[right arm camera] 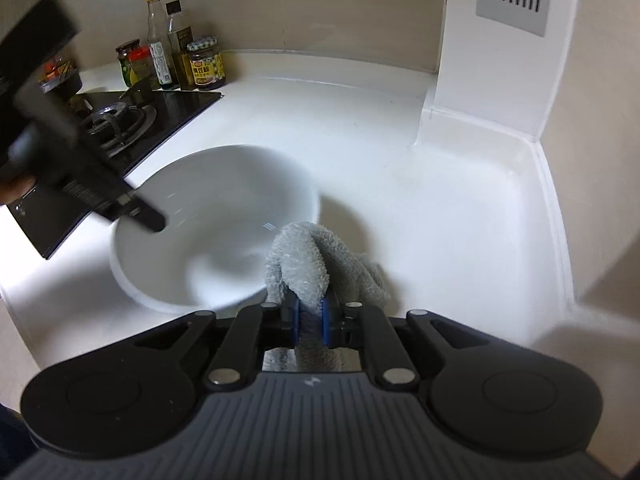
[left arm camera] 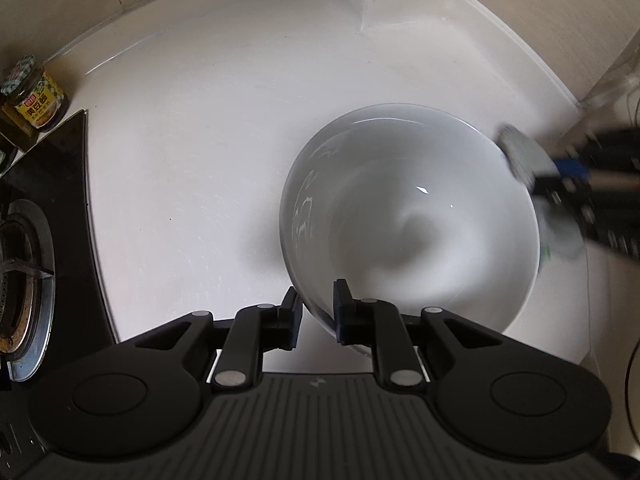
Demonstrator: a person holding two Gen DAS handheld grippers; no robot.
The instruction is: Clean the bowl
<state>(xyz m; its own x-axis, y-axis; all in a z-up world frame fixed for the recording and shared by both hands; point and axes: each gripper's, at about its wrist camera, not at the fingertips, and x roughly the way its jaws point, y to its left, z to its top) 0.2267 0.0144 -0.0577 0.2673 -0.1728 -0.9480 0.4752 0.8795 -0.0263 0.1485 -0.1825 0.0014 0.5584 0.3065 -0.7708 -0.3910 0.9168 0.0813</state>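
White bowl (left arm camera: 408,220) on the counter (left arm camera: 200,140): left gripper (left arm camera: 318,312) pinches its rim, right gripper (right arm camera: 310,316) clamps a grey cloth (right arm camera: 308,256) beside it.

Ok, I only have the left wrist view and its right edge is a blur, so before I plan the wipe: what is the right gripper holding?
Observer: The right gripper is shut on a grey cloth, which is bunched up just past its fingers.
Operator: Is the cloth at the bowl?
Observer: Its front fold overlaps the near rim of the white bowl. I cannot tell whether they touch.
Operator: I see one jar by the stove. Is there anything else there?
Observer: Yes, two bottles and more jars stand beside that labelled jar, behind the gas stove.
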